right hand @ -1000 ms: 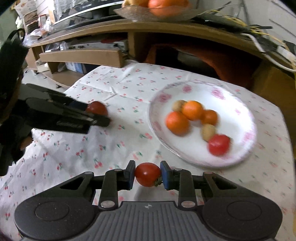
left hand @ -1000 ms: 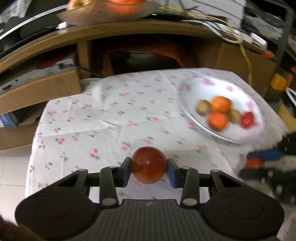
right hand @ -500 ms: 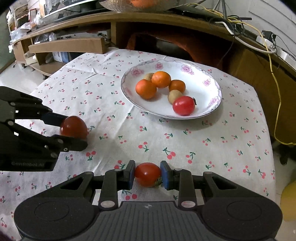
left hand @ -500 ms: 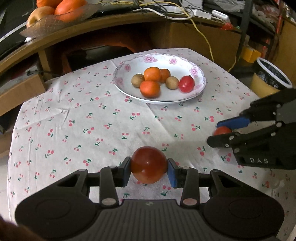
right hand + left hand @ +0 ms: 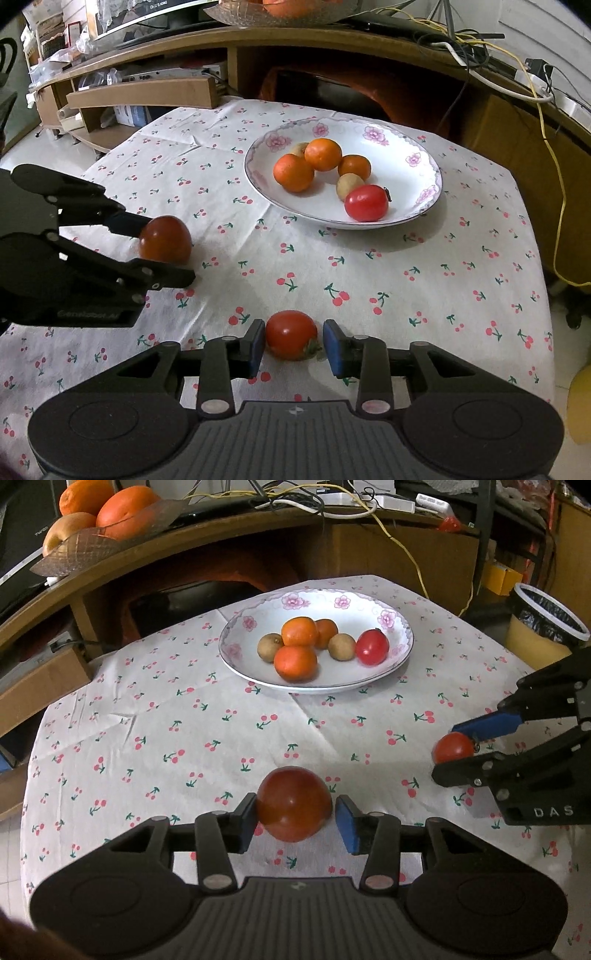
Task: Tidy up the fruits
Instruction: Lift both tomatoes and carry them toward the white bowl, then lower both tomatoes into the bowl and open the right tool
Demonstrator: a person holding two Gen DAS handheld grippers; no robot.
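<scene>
Left gripper (image 5: pixel 294 818) released beside big tomato (image 5: pixel 293 803); right gripper (image 5: pixel 293 345), marked "DAS", released beside small tomato (image 5: pixel 291 334).

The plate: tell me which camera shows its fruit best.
The left wrist view. All six fruits on the plate show there: three oranges, two brown fruits, one red tomato. In the right wrist view the plate is as sharp, but an orange hides most of the far brown fruit.
</scene>
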